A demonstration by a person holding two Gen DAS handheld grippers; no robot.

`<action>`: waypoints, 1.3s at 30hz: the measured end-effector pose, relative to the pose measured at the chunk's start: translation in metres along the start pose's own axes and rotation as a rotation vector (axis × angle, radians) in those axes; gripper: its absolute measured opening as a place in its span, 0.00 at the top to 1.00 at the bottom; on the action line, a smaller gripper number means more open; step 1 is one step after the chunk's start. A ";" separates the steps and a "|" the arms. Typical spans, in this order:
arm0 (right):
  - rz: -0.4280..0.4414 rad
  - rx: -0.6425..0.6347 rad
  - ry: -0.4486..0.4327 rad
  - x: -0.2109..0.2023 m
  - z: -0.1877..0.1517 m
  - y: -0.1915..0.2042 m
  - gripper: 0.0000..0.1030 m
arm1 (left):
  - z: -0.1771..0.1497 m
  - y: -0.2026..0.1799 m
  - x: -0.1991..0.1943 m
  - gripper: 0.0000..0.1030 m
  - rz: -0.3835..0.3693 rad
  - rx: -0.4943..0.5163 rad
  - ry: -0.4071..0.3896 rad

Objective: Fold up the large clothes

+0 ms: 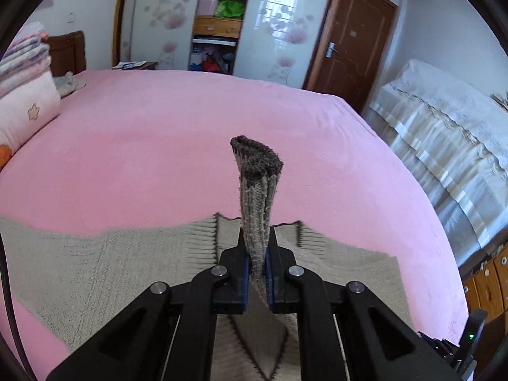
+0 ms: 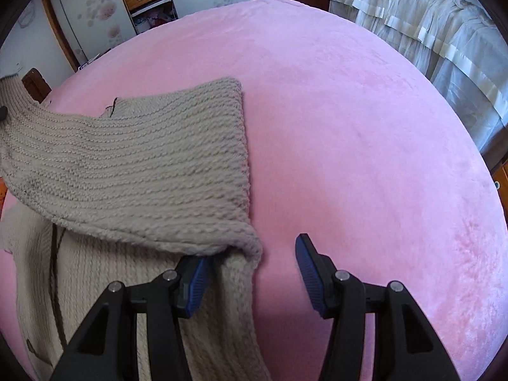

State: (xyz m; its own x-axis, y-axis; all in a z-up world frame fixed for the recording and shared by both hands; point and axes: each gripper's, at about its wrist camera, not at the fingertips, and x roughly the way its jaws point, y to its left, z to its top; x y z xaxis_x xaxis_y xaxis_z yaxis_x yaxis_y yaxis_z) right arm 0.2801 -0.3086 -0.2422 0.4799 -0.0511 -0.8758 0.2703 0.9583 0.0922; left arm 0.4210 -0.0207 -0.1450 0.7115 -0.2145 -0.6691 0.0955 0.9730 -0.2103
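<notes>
While sleeve is up: fold step, sleeve goes over body.
Left gripper (image 1: 257,273): fingers pinch sleeve cuff (image 1: 257,158) tight.
Right gripper (image 2: 252,274): fingers apart, hold nothing, sweater edge between them.
Sweater (image 2: 127,165): beige knit, lies on pink bed (image 2: 365,127).
Next, I think: lay sleeve flat across the body, w/o bunching.

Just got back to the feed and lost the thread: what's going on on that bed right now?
A person is folding a beige chunky-knit sweater spread on the pink bedspread, one handheld gripper in each hand. The left gripper is shut on the sweater's dark-edged ribbed cuff, which stands up between its blue pads. The right gripper is open, hanging over a folded edge of the knit, with the cloth near its left pad but not pinched.
</notes>
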 end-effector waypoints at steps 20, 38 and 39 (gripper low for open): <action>-0.077 -0.184 -0.010 -0.019 -0.015 0.029 0.61 | -0.100 0.148 0.066 0.66 -0.119 -0.337 0.262; -0.052 -0.094 -0.071 -0.001 0.110 0.030 0.41 | -0.073 0.132 0.087 0.68 -0.100 -0.334 0.292; -0.061 -0.082 -0.054 0.011 0.121 0.030 0.41 | -0.071 0.130 0.089 0.77 -0.088 -0.312 0.296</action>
State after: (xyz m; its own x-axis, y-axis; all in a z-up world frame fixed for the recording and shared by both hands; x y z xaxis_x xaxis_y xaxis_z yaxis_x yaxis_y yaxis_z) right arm 0.3947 -0.3148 -0.1917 0.5099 -0.1231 -0.8514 0.2322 0.9727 -0.0016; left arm 0.4475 0.0803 -0.2826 0.4758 -0.3552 -0.8046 -0.1005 0.8869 -0.4509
